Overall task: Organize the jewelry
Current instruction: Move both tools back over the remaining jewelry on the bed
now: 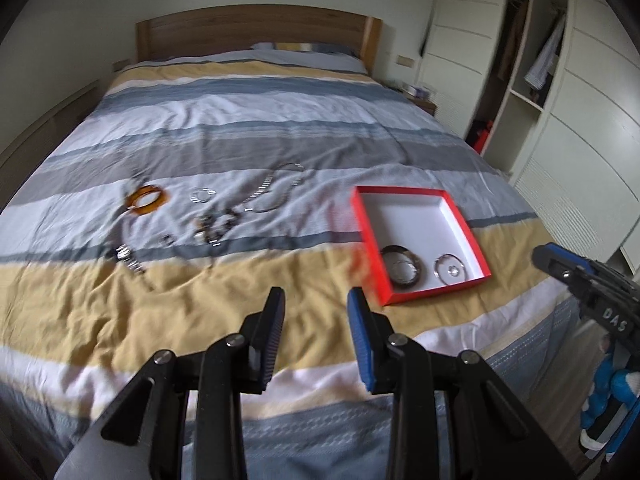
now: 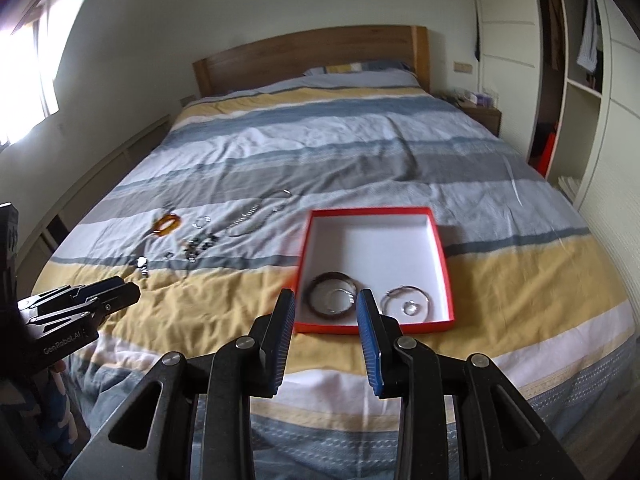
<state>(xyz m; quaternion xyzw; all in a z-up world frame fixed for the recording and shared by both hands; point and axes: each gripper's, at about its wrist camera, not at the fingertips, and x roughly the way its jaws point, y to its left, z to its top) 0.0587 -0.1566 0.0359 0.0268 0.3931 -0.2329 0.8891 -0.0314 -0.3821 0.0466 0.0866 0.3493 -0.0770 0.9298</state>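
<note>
A red box (image 1: 464, 224) (image 2: 444, 256) with a white inside lies on the bed and holds a dark bangle (image 1: 401, 267) (image 2: 331, 293) and a thin silver bangle (image 1: 451, 268) (image 2: 406, 300). Left of it loose jewelry lies on the cover: an amber bangle (image 1: 146, 199) (image 2: 165, 224), a small silver ring bracelet (image 1: 202, 195), a silver chain necklace (image 1: 276, 188) (image 2: 256, 210), dark beads (image 1: 218, 228) and a watch (image 1: 129, 257). My left gripper (image 1: 316, 300) is open and empty, above the bed's near edge. My right gripper (image 2: 326, 300) is open and empty, just before the box.
The striped bed cover (image 1: 240, 120) is wrinkled. A wooden headboard (image 1: 256, 32) stands at the far end. A white wardrobe (image 1: 580, 120) with open shelves lines the right side, with a nightstand (image 2: 480, 114) beside the bed. A window (image 2: 24, 76) is on the left.
</note>
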